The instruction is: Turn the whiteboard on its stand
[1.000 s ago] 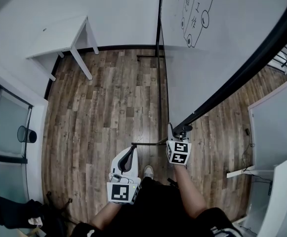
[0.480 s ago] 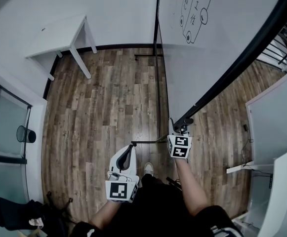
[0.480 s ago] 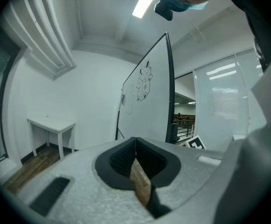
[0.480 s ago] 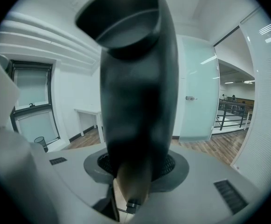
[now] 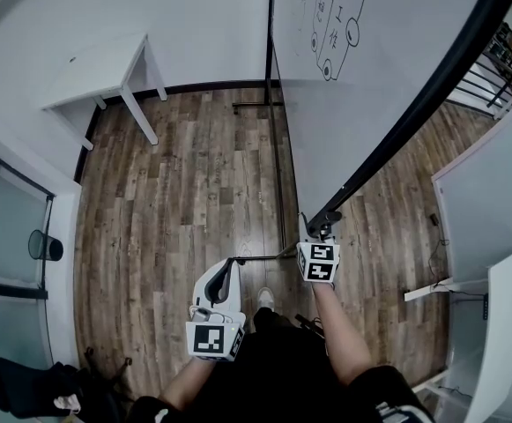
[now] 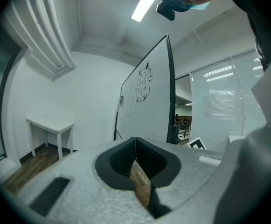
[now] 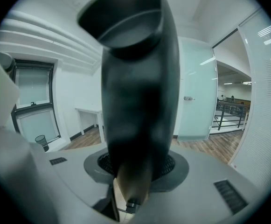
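The whiteboard (image 5: pixel 388 60) is being gripped by its black frame (image 5: pixel 414 117), at the lower corner, between the jaws of the right gripper (image 5: pixel 323 233). The board is standing tilted over the wooden floor (image 5: pixel 185 192). The left gripper (image 5: pixel 227 282) is being held closed on nothing, nearby.

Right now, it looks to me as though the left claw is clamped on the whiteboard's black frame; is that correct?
Not quite: it is the right claw that is clamped on the whiteboard's black frame, as the right gripper view shows. The left claw has its jaws together on nothing, clear of the board.
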The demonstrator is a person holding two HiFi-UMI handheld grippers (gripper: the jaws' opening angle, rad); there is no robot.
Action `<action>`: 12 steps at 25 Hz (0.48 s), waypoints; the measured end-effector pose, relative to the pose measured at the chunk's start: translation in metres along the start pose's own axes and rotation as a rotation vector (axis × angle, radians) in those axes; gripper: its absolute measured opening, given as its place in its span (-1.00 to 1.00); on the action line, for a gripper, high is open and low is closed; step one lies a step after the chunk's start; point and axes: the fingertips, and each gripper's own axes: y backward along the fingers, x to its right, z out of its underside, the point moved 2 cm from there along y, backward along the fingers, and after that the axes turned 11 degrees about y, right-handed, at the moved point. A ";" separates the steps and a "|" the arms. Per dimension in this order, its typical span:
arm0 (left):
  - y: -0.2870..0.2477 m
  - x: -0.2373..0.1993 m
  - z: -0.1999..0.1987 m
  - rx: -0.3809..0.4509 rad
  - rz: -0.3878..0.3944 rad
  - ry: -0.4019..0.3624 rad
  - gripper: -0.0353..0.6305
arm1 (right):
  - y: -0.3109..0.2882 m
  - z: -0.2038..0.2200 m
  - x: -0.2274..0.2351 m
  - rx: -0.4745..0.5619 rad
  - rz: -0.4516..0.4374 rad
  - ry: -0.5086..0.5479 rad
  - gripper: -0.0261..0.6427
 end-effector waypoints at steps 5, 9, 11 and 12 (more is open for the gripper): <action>0.027 0.010 0.003 0.003 0.010 -0.008 -0.84 | 0.012 0.001 -0.011 0.000 -0.021 0.007 -0.47; 0.040 0.014 0.004 0.015 -0.002 -0.027 -0.84 | 0.014 0.003 -0.021 0.012 -0.028 -0.011 -0.47; 0.054 0.011 0.015 0.027 -0.016 -0.030 -0.84 | 0.018 0.015 -0.032 0.026 -0.024 -0.018 -0.47; 0.062 0.009 0.020 0.033 -0.022 -0.031 -0.84 | 0.021 0.021 -0.039 0.032 -0.021 -0.021 -0.47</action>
